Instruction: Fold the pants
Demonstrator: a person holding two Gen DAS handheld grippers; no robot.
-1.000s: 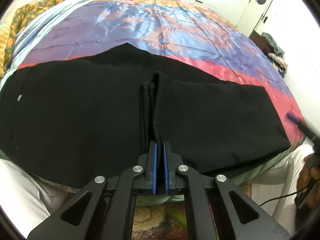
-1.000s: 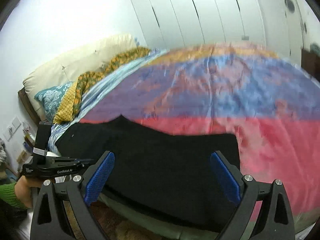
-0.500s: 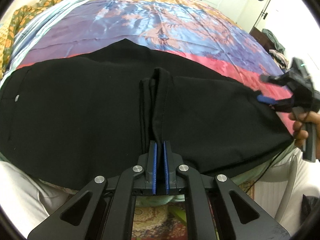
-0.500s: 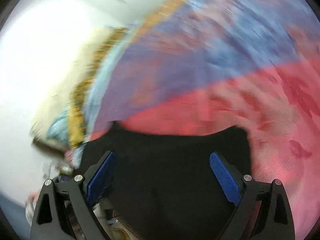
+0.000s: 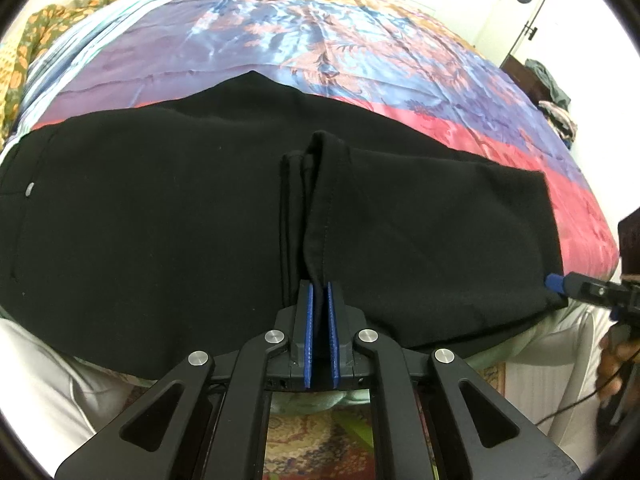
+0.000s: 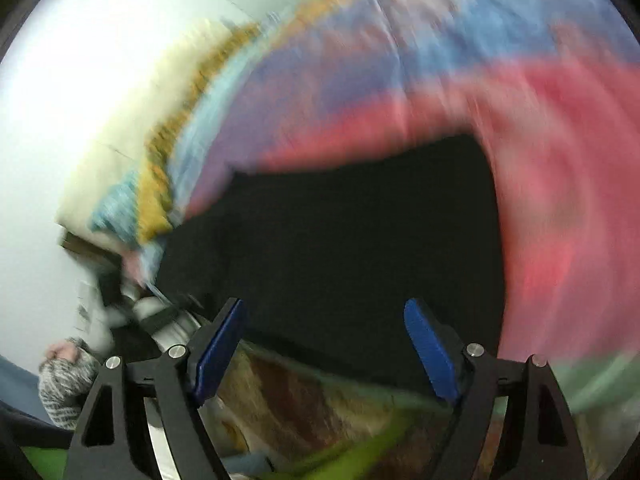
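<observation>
Black pants [image 5: 160, 216] lie flat across the near edge of a bed, with one leg end folded back over the middle. My left gripper [image 5: 319, 292] is shut on the hem of that folded leg at the near edge. My right gripper [image 6: 328, 344] is open and empty, hovering just before the pants' near right corner [image 6: 340, 248]; its view is blurred by motion. It also shows at the far right of the left wrist view [image 5: 560, 282], its blue tip close to the pants' right corner.
The bed has a shiny blue, purple and red cover [image 5: 320, 40]. Pillows [image 6: 120, 184] lie at the head end. A patterned rug [image 5: 320, 440] lies on the floor below the bed edge. A door [image 5: 524, 4] and a pile of clothes [image 5: 552, 96] stand at the back right.
My right gripper has swung down to the pants' near right corner, still open. My left gripper has kept its hold and place.
</observation>
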